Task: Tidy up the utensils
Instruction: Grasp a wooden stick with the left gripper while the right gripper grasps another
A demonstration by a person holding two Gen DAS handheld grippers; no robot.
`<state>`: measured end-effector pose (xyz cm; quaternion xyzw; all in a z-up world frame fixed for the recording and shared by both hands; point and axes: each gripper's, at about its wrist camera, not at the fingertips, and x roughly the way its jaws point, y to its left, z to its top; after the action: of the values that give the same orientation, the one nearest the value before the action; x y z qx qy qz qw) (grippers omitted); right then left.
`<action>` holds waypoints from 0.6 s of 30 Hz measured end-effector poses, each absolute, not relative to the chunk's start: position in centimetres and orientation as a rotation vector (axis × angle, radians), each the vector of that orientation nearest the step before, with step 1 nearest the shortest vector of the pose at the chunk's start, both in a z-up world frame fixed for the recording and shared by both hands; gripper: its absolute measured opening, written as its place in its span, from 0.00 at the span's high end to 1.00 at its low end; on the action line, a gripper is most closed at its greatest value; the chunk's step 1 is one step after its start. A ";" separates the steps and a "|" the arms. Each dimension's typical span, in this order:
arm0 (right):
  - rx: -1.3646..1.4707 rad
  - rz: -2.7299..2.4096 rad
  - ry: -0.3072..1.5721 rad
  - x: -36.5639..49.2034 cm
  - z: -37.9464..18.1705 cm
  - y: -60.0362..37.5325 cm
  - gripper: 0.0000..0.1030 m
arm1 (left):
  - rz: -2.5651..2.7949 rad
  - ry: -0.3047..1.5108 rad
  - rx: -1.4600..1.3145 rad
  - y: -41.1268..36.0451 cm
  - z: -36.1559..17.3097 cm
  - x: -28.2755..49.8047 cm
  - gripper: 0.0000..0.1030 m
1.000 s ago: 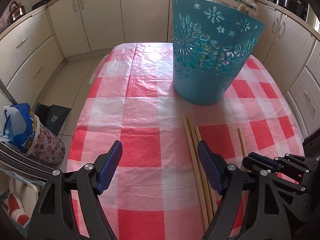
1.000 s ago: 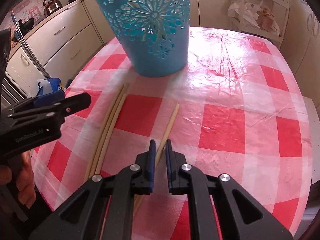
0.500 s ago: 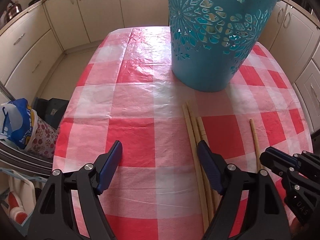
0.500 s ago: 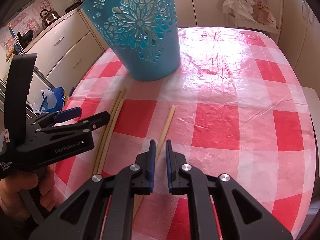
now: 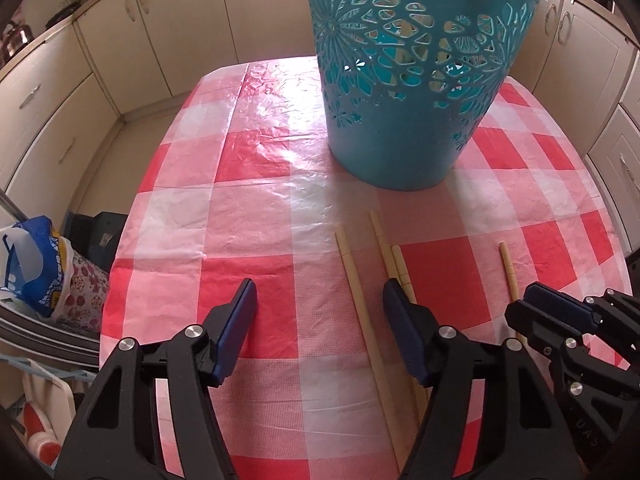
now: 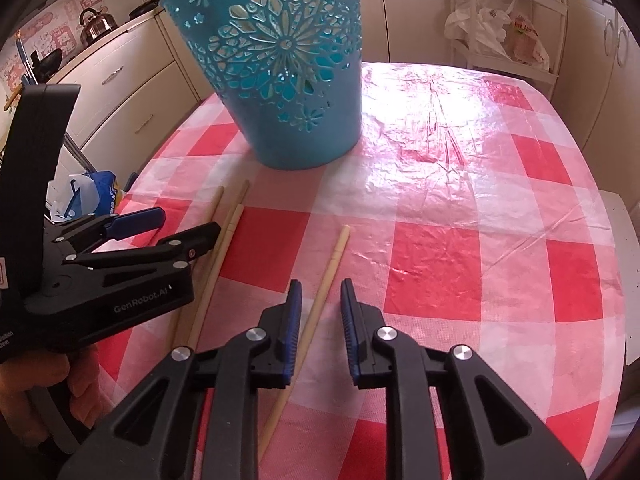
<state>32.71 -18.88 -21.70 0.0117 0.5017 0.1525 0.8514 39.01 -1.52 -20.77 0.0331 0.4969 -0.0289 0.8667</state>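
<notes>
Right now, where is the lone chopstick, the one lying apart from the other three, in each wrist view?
Left wrist: lone chopstick at right, just beyond the right gripper.
Right wrist: lower centre, running between that gripper's opening fingers, untouched.
Shared landmark: the blue basket beyond the chopsticks.

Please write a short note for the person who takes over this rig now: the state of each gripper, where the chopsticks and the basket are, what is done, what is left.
Left gripper: jaws closing, one chopstick between them, not yet pinched.
Right gripper: jaws opening, the separate chopstick between them, pads not pressing.
Things: four chopsticks lie on the checked tablecloth; two more chopsticks lie beside the left gripper's right finger. The blue cut-out basket stands upright behind them.
Done: no chopstick lifted yet; the basket's inside cannot be seen clearly.
Left: grip each chopstick and, probably, drop it in the basket.
</notes>
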 end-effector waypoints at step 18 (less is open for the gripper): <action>-0.044 0.308 1.081 33.1 -21.8 -19.0 0.94 | -0.263 1.072 0.054 -1.2 -20.1 39.9 0.92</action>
<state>33.10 -19.03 -21.76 -0.0208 0.5125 0.1461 0.8459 39.93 -1.16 -20.12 0.0254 0.5091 -0.1251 0.8512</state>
